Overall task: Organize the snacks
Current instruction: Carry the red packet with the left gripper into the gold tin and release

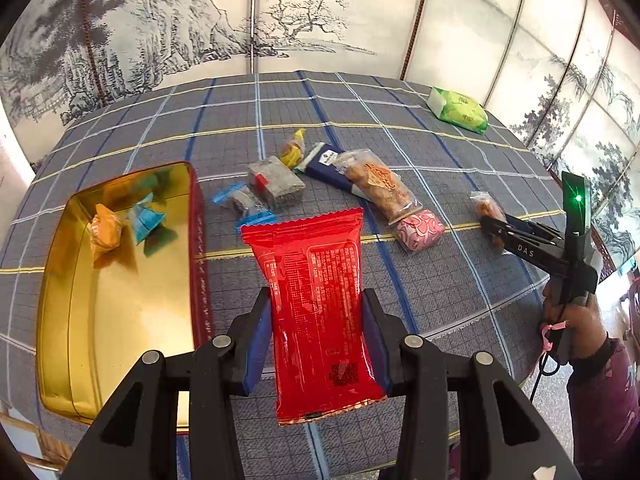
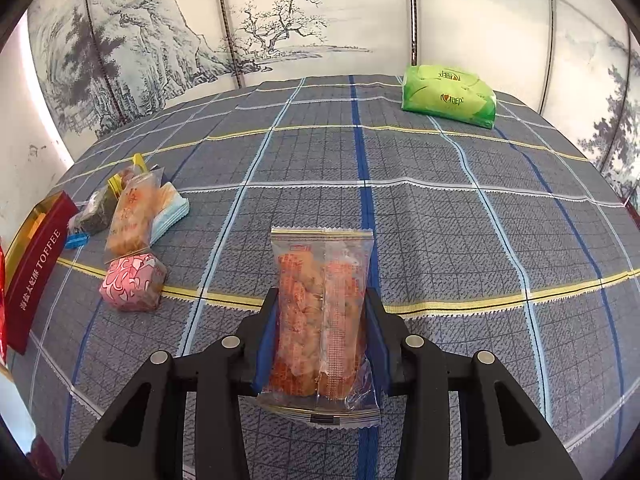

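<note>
My left gripper (image 1: 317, 320) is shut on a red foil snack packet (image 1: 316, 300), held above the checked tablecloth just right of a gold tin (image 1: 120, 320) with red sides. An orange sweet (image 1: 105, 232) and a blue sweet (image 1: 146, 218) lie inside the tin. My right gripper (image 2: 320, 322) is shut on a clear packet of orange-brown biscuits (image 2: 320, 320), lifted over the cloth; in the left wrist view the right gripper (image 1: 494, 232) shows at the right with that packet (image 1: 486, 208). Several wrapped snacks (image 1: 320, 180) lie in a loose pile mid-table, including a pink patterned one (image 1: 420, 230).
A green tissue pack (image 2: 448, 96) sits at the table's far right. The tin's red side, printed TOFFEE (image 2: 36, 268), is at the left edge of the right wrist view. Painted screen panels (image 1: 280, 20) stand behind the table. A person's hand and sleeve (image 1: 588, 344) hold the right gripper.
</note>
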Demonstrator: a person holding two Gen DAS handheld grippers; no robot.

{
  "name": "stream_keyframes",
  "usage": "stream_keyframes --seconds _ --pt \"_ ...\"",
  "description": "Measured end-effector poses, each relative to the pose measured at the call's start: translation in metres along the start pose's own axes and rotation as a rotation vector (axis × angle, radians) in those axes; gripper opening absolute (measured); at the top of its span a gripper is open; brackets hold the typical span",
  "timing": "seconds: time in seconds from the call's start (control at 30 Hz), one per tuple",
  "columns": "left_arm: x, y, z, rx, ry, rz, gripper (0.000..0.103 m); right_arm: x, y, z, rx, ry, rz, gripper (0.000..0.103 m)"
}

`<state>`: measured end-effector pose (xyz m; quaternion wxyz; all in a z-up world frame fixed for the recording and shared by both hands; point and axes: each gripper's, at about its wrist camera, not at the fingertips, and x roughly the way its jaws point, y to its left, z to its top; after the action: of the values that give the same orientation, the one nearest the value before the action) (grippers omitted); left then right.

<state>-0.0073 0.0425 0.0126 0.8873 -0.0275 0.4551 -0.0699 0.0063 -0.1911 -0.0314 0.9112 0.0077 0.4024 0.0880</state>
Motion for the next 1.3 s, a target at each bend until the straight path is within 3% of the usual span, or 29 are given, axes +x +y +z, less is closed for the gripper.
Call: stream_keyframes --seconds 0.43,1.3 --pt "-0.015 0.027 0.000 -0.045 -0.058 0.058 0.039 0.001 0.003 0.000 -0.013 0.002 -0.016 0.041" --pt "-0.008 0.116 -0.009 -0.137 -0.060 0.271 0.039 0.002 0.008 0.001 -0.021 0.003 -0.028 0.041"
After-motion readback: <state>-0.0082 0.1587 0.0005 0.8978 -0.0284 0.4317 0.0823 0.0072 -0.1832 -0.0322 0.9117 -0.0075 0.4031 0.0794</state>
